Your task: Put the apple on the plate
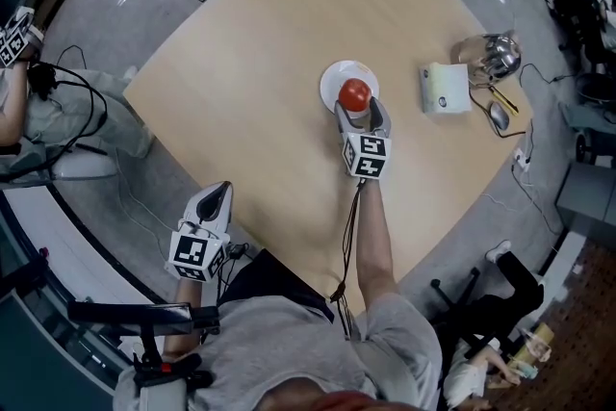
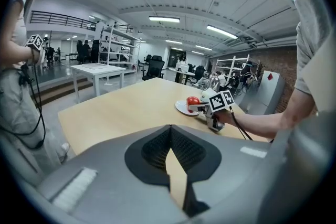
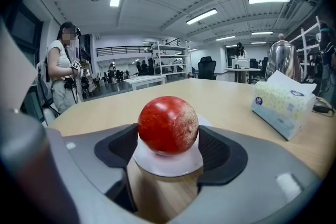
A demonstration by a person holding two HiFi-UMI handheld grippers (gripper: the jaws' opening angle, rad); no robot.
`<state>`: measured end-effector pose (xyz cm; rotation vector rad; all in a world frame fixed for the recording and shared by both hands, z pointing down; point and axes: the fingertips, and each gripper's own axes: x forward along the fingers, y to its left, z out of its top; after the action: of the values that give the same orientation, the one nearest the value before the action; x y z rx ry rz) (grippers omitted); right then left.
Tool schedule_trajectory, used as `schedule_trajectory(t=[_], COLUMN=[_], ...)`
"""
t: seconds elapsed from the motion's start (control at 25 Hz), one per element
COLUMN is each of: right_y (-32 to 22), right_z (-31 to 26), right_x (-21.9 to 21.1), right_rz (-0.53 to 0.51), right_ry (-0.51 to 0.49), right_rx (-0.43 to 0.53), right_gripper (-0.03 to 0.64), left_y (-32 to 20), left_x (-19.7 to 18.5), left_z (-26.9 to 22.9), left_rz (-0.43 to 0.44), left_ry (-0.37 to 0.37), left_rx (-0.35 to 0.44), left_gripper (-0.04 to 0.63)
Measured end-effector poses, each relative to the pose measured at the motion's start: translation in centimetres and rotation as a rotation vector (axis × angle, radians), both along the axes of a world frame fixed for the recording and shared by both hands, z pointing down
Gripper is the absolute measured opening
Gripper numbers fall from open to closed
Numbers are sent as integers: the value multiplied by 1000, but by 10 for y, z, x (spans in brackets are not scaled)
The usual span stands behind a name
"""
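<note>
A red apple point(image 1: 354, 94) rests on a small white plate point(image 1: 332, 77) near the middle of the wooden table point(image 1: 260, 43). My right gripper point(image 1: 358, 107) reaches in from the near side, and its dark pads press the apple's two sides. The right gripper view shows the apple point(image 3: 168, 124) filling the gap between the pads, with the plate point(image 3: 168, 164) under it. My left gripper point(image 1: 214, 197) hangs off the table's near-left edge, shut and empty. From the left gripper view point(image 2: 171, 136) the apple point(image 2: 192, 100) and plate point(image 2: 182, 108) lie far ahead.
A white tissue box point(image 1: 445, 89) stands right of the plate, with a shiny kettle point(image 1: 491, 53) and a mouse point(image 1: 499, 115) beyond it. Another person point(image 1: 14, 101) stands off the table's left. A black chair point(image 1: 500, 294) is at the lower right.
</note>
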<state>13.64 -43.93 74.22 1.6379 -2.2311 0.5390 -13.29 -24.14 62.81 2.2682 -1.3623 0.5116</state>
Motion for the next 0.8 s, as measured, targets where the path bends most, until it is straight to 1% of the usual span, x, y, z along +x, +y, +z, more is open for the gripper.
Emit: schedule_trajectory(t=[0.44,0.8], right_y=[1,2], right_z=[-2,-19], right_x=[2,5], right_rz=[12,14], right_ry=[11,17], right_rx=[6,25], right_gripper=[367,367], left_y=[1,-1], left_x=[-4,-3], left_z=[-1,-12], left_rz=[-2,2], left_ry=[11,24], left_rx=[25,57], left_gripper=[20,20])
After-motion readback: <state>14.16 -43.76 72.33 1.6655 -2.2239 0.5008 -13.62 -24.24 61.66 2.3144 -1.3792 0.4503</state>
